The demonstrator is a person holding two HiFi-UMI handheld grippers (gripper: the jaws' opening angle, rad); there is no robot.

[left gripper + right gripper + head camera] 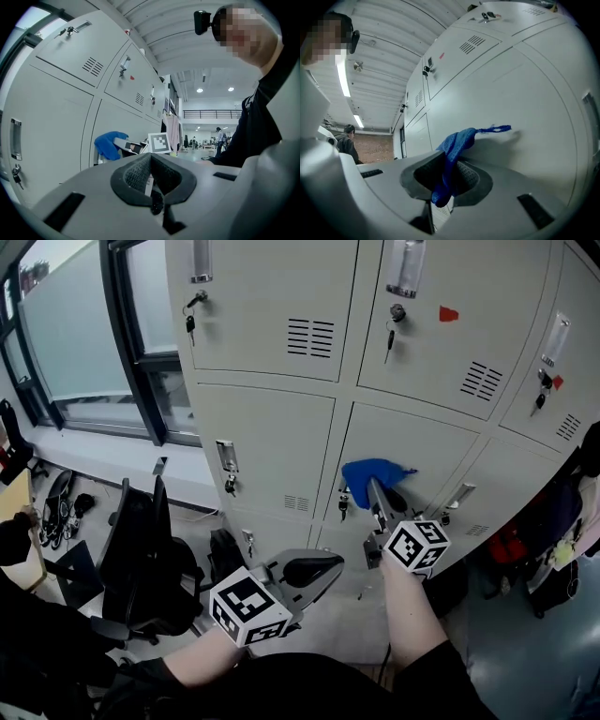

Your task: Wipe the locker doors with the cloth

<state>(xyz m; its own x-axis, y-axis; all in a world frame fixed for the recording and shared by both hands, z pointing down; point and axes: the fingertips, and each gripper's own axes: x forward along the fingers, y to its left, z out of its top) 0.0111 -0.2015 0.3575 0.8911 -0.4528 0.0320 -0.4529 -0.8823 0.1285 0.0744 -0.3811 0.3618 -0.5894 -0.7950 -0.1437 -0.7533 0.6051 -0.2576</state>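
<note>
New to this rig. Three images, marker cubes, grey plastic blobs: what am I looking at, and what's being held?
There is no robot here. A person holds a two-jaw gripper in each hand, and the marker cubes are part of those grippers. The head view comes from a camera on the person's head, looking down at both. The other two pictures come from cameras riding on each gripper, looking along its jaws, so the grey shape at the bottom is the gripper itself. There is no table: the work surface is a wall of grey lockers. The right gripper is shut on a blue cloth and holds it up to one locker door. The left gripper hangs lower, jaws together, holding nothing.
</note>
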